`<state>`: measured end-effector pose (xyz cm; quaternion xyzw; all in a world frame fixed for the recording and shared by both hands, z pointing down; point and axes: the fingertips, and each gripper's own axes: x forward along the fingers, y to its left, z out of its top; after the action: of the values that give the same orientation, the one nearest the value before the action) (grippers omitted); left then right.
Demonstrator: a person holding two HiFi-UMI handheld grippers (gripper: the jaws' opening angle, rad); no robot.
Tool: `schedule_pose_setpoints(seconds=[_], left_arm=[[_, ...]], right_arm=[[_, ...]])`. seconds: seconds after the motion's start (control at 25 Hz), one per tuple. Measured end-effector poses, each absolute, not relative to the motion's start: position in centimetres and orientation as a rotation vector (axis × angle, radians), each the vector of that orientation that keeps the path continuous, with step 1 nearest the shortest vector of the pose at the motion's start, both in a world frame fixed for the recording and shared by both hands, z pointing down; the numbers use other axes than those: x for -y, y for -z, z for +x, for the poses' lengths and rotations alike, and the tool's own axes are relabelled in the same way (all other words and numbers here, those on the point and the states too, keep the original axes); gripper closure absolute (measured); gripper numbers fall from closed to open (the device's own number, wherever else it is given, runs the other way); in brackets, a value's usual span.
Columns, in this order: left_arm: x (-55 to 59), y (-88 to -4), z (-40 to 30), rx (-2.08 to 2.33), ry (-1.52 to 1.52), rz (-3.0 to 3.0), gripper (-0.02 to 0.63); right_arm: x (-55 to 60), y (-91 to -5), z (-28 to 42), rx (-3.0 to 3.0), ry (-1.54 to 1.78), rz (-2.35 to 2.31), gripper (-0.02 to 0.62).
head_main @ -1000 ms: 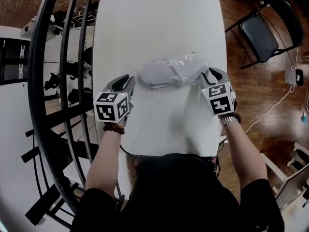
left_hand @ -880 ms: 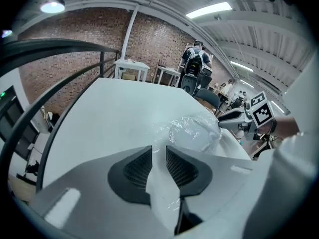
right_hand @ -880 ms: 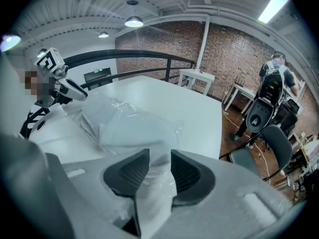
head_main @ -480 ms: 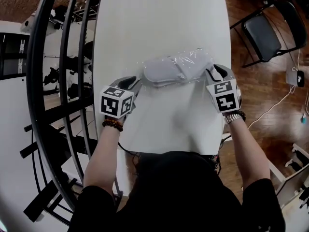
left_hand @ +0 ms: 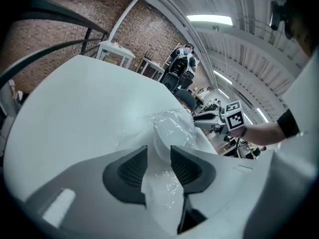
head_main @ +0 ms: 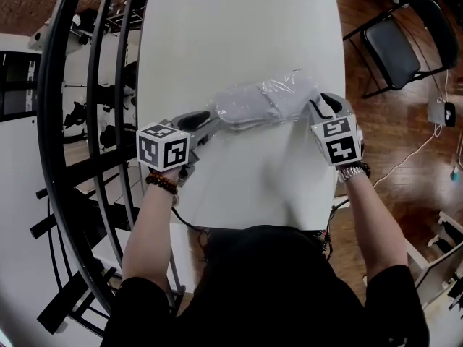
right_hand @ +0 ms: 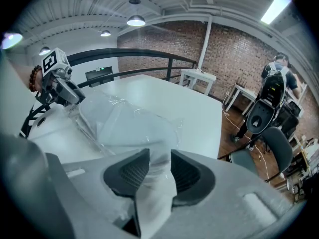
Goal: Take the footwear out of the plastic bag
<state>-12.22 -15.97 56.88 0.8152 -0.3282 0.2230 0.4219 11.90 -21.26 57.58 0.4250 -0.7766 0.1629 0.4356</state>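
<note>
Left gripper [head_main: 206,121] has swung out leftward since a second ago, its jaws just opening. Head view: plastic bag [head_main: 269,98] on table [head_main: 239,27], pale footwear [head_main: 242,108] inside, a gripper at each end. Left gripper view: pads apart, film loose between. Right gripper view: right gripper [right_hand: 159,169] pinches the bag's right end.

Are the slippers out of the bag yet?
No, the white footwear lies inside the clear plastic bag on the table.

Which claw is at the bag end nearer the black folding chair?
The right claw, at the clear plastic bag's end toward that chair; the left claw, jaws just opening around film, is at the far end.
</note>
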Motion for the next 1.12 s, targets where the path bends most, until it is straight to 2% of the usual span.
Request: schedule_pose_setpoints(seconds=[0.68,1.12], left_arm=[[15.7,-58.3,-10.3,0.668,-0.425,1.869,0.377],[15.4,-58.7,-8.8,0.607,-0.407,1.787,0.362]], right_arm=[[21.3,-57.7,11.9,1.953,-0.401,1.053,0.474],[21.4,-57.8,11.9,1.962,-0.410,1.053,0.474]])
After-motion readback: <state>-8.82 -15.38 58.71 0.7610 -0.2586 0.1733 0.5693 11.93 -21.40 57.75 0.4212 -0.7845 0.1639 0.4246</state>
